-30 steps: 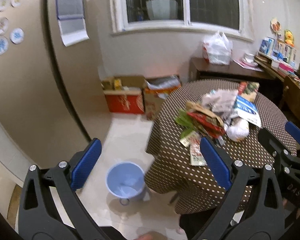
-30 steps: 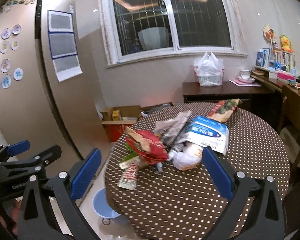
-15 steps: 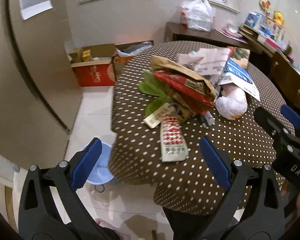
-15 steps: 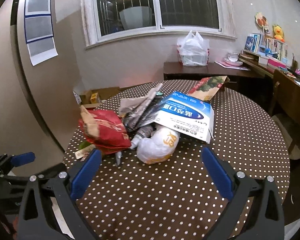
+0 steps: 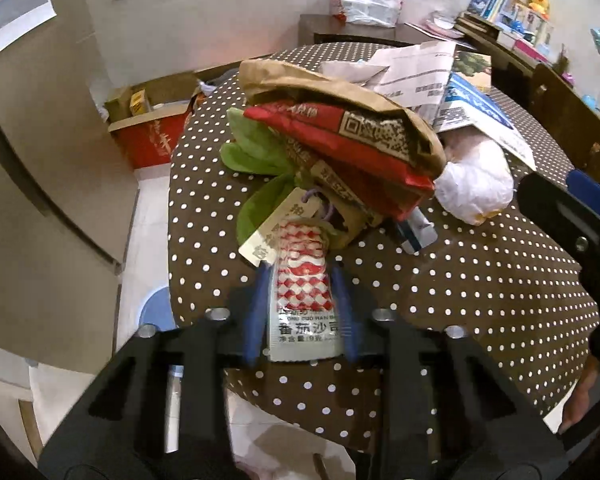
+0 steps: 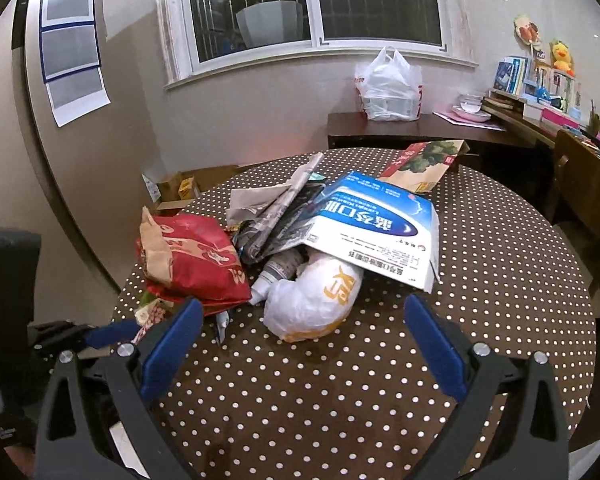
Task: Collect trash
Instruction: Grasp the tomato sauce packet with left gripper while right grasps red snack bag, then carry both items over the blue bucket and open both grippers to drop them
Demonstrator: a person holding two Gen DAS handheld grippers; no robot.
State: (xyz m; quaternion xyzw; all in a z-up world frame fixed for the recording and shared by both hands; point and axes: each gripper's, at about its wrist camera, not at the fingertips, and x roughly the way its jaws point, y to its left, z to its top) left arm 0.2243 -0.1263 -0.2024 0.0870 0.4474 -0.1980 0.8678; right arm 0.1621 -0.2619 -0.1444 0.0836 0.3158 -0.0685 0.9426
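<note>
The left tool (image 5: 302, 300) has dropped to the desk (image 5: 480, 280) – now closing on the sauce packet (image 5: 302, 304). Right tool (image 6: 300, 340) wide apart – trash pickup starting.

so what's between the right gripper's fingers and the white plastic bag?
Right wrist view: only bare dotted tablecloth lies between the open right gripper and the white plastic bag; nothing sits between its fingers.
</note>
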